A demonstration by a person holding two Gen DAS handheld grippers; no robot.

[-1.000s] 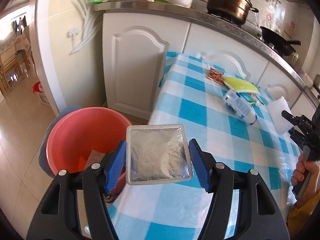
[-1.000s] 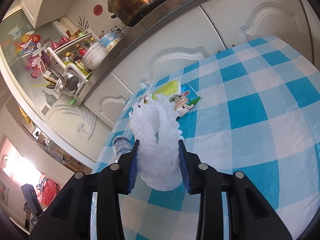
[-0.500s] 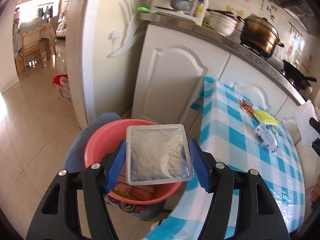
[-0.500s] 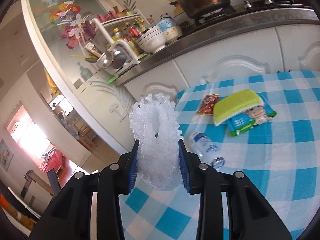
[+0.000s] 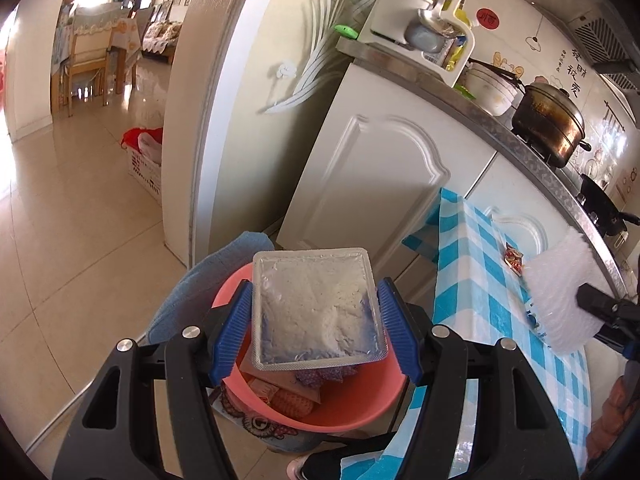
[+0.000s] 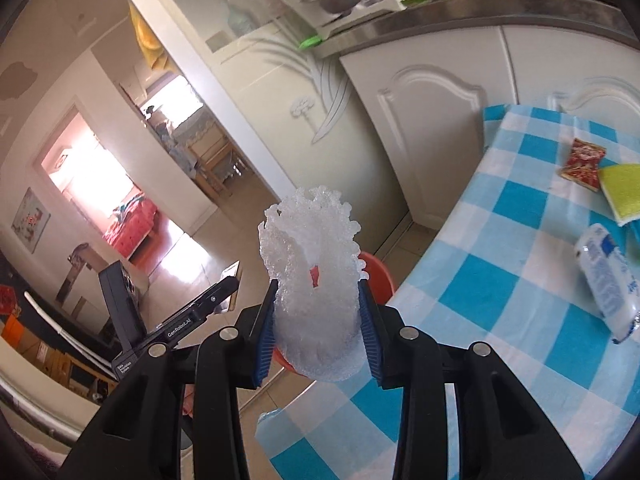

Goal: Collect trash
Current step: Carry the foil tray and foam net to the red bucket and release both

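One view alone shows bucket (image 5: 352,408) contents, other shows bottle (image 6: 608,280)

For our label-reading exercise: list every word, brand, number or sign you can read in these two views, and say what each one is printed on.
"GenRoboAI": white lettering on the black body of the left tongs.
Small white print below it on the same body: too small to read.
Round red wall sticker: one character, blurred.
Black wall lettering: Chinese characters, not clear enough to read.
White plastic bottle with blue label: blurred.
Red snack packet: unreadable.

White kitchen cabinets (image 5: 384,184), steel counter (image 5: 532,148), glossy beige floor tiles (image 5: 80,240), sunlit doorway (image 6: 92,184).
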